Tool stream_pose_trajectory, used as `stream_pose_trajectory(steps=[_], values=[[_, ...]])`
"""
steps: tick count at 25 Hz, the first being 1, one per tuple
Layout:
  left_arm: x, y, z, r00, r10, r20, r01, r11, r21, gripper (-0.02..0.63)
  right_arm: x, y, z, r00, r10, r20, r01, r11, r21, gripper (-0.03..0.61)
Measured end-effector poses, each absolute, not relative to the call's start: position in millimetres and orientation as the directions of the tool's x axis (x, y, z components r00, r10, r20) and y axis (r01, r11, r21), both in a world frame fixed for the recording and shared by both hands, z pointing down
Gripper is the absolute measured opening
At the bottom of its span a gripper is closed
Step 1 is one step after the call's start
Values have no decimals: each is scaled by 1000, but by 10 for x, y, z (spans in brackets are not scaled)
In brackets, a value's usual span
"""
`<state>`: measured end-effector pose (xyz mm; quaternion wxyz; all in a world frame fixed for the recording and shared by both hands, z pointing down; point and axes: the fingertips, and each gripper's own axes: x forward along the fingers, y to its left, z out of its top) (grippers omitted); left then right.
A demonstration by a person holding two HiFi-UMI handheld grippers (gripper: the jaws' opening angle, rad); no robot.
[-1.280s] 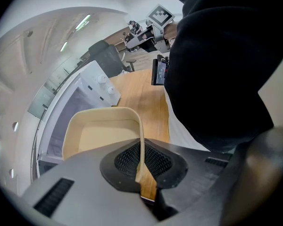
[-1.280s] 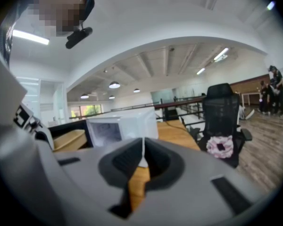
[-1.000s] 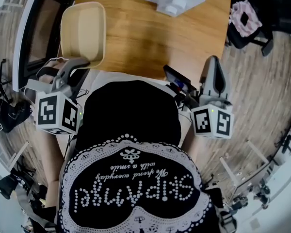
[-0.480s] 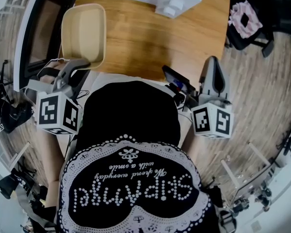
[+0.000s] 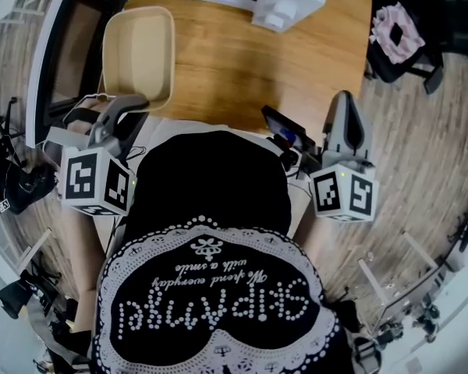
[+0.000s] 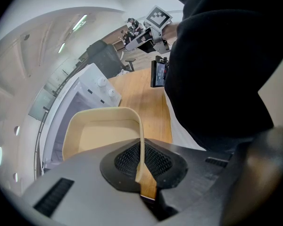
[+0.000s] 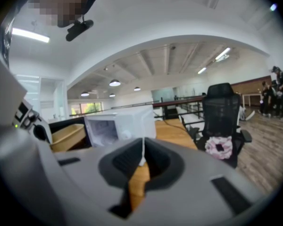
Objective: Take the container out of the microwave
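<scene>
Left gripper (image 6: 141,167): jaws clamped on the near rim of the beige container (image 6: 101,135). The thin wall stands upright between the pads, and the grip sits at one rounded corner.

Right gripper (image 7: 142,163): jaws together, nothing in them, aimed across the wooden table (image 7: 167,128) toward the microwave (image 7: 120,121).

Container: rectangular, shallow, out of the microwave. In the head view it lies over the table's near-left corner, just beside the open door (image 5: 72,49). Cannot tell whether its base rests on the wood.

Microwave: white, at the far edge of the table, cavity open.

Surroundings: black office chair (image 7: 221,105) right of the table, pink-and-white cloth (image 7: 219,147) on its seat.
</scene>
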<state>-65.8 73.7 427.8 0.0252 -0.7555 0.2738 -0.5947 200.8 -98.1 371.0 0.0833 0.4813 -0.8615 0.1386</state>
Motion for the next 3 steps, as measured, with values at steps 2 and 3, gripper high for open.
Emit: stream_pose_trajectory(steps=[2,3], values=[[-629,703,4290,146,-442,885,-377,-852,-363,32,2024,-1008,3719,-522,-806,279,-853,498,-159,35],[-613,686,4296,148,-441,885,-374,-854,-363,32,2033,-1021,3723,-522,-806,280,-853,498,-158,35]])
